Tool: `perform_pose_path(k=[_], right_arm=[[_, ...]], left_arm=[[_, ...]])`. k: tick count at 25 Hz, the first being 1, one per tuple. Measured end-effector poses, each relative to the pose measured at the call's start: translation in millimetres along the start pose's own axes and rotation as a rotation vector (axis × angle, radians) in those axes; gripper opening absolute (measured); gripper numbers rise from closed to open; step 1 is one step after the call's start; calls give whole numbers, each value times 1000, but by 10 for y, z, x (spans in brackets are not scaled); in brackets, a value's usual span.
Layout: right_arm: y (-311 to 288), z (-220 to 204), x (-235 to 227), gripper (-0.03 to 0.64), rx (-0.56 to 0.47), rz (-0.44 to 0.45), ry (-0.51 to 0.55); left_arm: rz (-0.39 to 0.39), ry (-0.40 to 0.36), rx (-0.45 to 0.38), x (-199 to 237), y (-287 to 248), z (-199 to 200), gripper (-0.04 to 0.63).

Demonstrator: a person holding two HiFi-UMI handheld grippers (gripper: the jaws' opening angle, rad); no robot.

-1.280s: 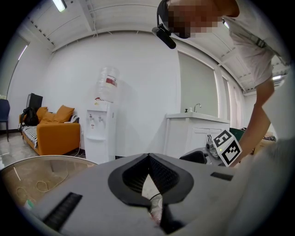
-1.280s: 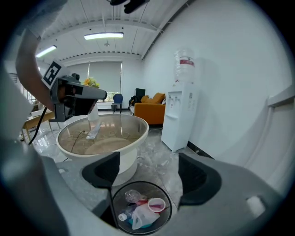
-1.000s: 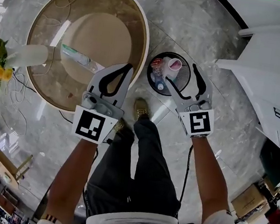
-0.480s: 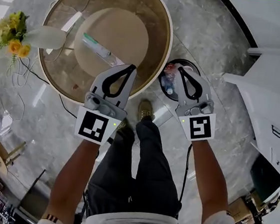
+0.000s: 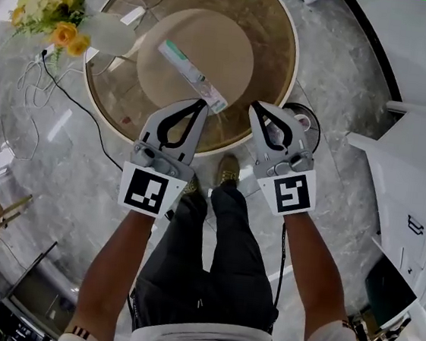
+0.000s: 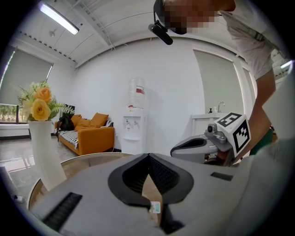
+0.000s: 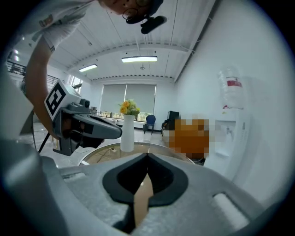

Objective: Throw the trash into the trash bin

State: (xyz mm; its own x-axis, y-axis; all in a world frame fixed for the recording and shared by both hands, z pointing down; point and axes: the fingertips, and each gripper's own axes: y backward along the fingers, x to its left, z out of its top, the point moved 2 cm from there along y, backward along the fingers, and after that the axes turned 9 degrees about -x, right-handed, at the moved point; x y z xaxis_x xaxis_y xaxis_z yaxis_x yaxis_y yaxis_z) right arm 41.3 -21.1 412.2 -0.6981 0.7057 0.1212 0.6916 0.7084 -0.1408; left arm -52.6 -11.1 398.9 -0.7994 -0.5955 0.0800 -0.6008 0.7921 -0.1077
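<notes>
Left gripper (image 5: pixel 201 105) and right gripper (image 5: pixel 256 107) are both pinched closed, empty (must open first), or they likely shove the plastic wrapper (image 5: pixel 192 75) off the glass table (image 5: pixel 270 35).

The right gripper (image 5: pixel 258 106) has shut its fingers (image 5: pixel 289 127), which stood wide apart a second ago, and swung off the trash bin (image 5: pixel 310 122) to the bench (image 5: pixel 271 27) rim. The left gripper (image 5: pixel 203 104) has drawn close to the long clear packet (image 5: pixel 193 76).

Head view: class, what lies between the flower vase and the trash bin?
A plastic bottle, on the round table between vase and bin; the head view shows it.
</notes>
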Motion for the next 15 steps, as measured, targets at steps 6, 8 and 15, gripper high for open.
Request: perform_pose_path(k=[6,8,15], right_arm=[[-366,66,330,-2,3,76,-5],[-481,44,430,-2,13,96,-8],[-812,-120,600,0,56,126,-29]], left_arm=[[50,6,-6,247,156,-3,0],[59,7,-5,319,206,-21,0],[85,17,4,568,322,-124,0]])
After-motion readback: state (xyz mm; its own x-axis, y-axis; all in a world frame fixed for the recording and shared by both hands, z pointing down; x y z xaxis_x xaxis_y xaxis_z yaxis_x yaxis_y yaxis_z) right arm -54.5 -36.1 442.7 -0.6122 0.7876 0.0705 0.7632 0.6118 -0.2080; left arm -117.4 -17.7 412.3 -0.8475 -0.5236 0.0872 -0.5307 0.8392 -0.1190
